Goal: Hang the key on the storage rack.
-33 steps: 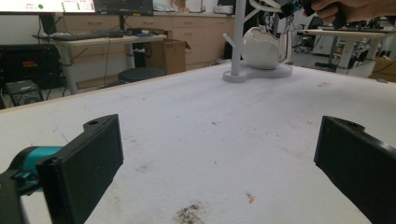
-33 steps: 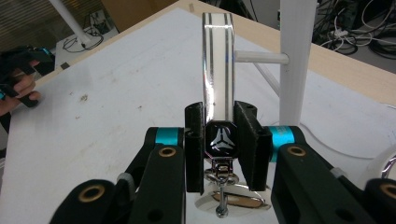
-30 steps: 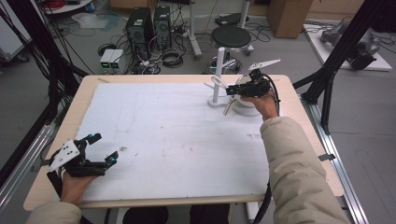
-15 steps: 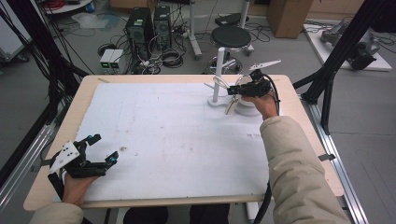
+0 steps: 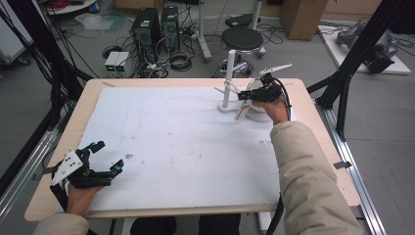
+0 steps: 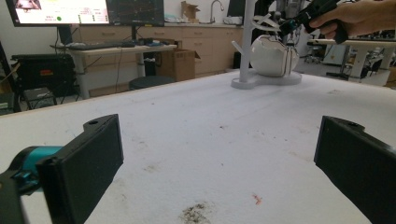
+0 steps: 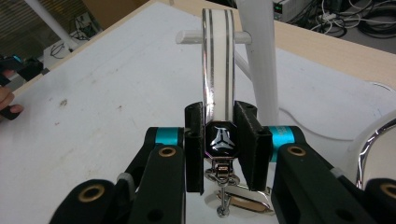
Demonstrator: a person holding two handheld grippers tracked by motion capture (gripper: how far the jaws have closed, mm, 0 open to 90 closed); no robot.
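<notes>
High view: at the near edge of the white-covered wooden surface, the left tongs rest in the person's hand, released and empty, well apart from everything else. At the far right, the right tongs reach to a white post-and-peg stand, with a white rounded vessel just beside the stand's base.

Right gripper view, near to far: a metal clasp hangs below the jaws. A black badge sits between them. The right tongs are clenched on the lower end of a white hoop-shaped band with 2 silver stripes, which rises upright to a white horizontal peg. Whether the band is looped over the peg or only crosses in front of it cannot be told.

Hazards, as judged:
1. The grip is narrow and sits low on a tall band. A twist of the wrist could pivot the band between the pads and let it drop to the surface.
2. If the band is hooked on the peg, a sideways pull could drag or tip the light stand, which might then knock the vessel.
3. Letting go before the band is seated on the peg would let it slide off the peg's free end.
4. The dangling clasp could snag on a lower peg.
</notes>
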